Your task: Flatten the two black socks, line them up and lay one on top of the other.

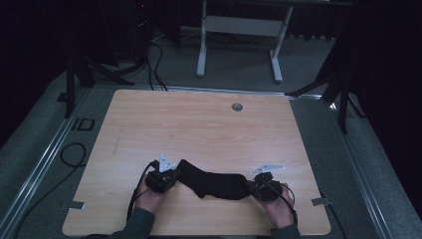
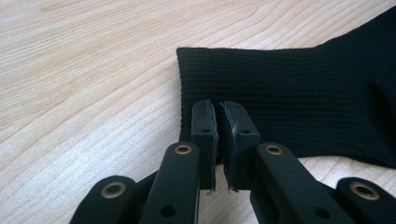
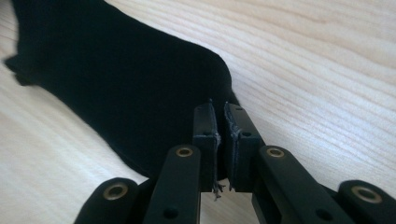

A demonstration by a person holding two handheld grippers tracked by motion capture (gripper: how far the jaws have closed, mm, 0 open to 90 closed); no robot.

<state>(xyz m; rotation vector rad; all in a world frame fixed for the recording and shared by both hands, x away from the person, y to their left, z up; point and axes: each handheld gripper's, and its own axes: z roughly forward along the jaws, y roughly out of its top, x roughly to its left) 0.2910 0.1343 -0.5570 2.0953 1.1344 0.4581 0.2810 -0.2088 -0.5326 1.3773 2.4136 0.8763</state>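
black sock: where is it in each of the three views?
High view: the sock lies low and centre on the table, stretched between the two grippers.
Left gripper view: upper right, its ribbed cuff edge just above the closed jaws.
Right gripper view: upper left to centre, its rounded end at the closed jaws.
Shared landmark: the light wood grain under the sock.

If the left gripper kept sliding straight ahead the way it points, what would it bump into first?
The left gripper already pinches the cuff end of the black sock, so more sock comes first. Farther along that line sits the right gripper, probably.
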